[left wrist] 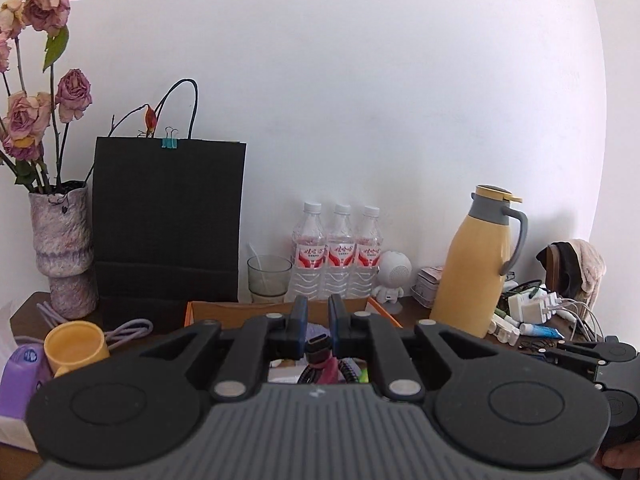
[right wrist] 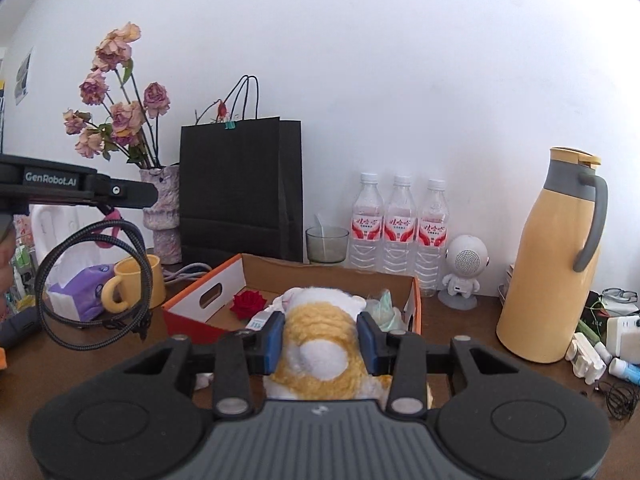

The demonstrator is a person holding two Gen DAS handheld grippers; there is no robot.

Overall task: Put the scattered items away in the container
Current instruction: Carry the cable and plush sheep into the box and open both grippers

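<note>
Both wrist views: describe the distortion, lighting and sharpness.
Left wrist view: fisheye bends the wall edge at right, dark corners; the black bag is flat shadow, the white wall bright, the left claw soft up close. Right wrist view: same bulge, the yellow jug leans; even daylight, no hard glare; the plush toy in the right claw slightly blurred.

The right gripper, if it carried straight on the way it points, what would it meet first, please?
The right gripper, shut on the plush toy, points into the cardboard box; probably the crumpled item or the far wall, though depth is unclear.
</note>
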